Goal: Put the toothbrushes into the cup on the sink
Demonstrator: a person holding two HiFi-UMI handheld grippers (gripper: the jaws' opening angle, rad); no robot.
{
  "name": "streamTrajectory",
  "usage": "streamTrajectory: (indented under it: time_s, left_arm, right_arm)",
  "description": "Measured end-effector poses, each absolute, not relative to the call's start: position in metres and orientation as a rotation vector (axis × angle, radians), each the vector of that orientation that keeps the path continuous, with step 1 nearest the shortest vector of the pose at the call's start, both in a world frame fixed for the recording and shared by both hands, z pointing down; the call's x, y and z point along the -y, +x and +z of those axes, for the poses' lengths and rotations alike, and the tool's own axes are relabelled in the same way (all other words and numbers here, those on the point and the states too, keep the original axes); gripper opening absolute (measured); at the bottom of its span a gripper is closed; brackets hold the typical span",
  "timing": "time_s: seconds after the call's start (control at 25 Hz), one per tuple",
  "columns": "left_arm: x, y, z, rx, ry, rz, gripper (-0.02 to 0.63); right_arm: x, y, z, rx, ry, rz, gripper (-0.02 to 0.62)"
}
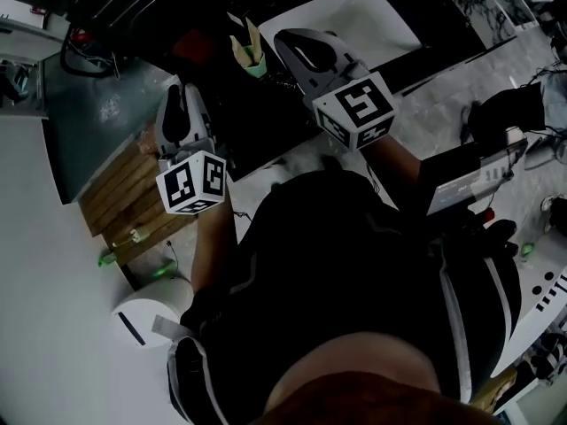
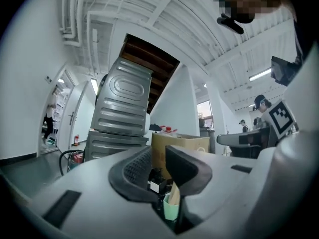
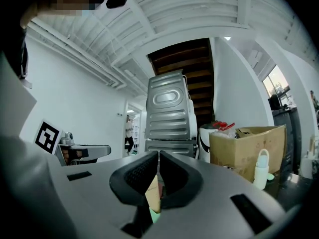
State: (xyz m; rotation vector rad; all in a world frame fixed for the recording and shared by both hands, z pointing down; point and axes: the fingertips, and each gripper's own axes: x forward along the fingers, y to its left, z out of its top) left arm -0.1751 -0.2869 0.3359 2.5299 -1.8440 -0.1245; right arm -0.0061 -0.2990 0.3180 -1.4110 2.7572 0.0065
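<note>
A green cup (image 1: 252, 65) stands on the dark counter left of the white sink (image 1: 354, 16), and two tan toothbrushes (image 1: 245, 44) stick up out of it. My left gripper (image 1: 180, 96) hovers left of the cup with its jaws apart and nothing between them. In the left gripper view the cup (image 2: 171, 209) shows beyond the open gap of the left gripper (image 2: 158, 156). My right gripper (image 1: 291, 41) hangs just right of the cup, its jaws together. In the right gripper view a tan toothbrush (image 3: 152, 190) and the cup (image 3: 155, 214) show under the shut tips of the right gripper (image 3: 158, 156).
A small dark bottle (image 2: 156, 181) stands near the cup. A slatted wooden board (image 1: 133, 197) and a white round bin (image 1: 146, 317) lie at the left. Ahead are stacked grey metal machines (image 3: 167, 113), a cardboard box (image 3: 246, 148) and a white bottle (image 3: 261, 168).
</note>
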Motion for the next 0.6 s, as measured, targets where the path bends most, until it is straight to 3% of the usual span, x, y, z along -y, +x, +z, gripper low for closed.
streamTrajectory:
  time_s: [0.24, 0.6]
  left_arm:
    - [0.268, -0.198, 0.332, 1.910, 2.488, -0.153, 0.010]
    - [0.246, -0.195, 0.327, 1.863, 2.505, -0.155, 0.005]
  right_arm:
    - [0.302, -0.030, 0.322, -2.812, -1.319, 0.009, 0.031]
    - [0.297, -0.041, 0.320, -2.822, -1.328, 0.082, 0.025]
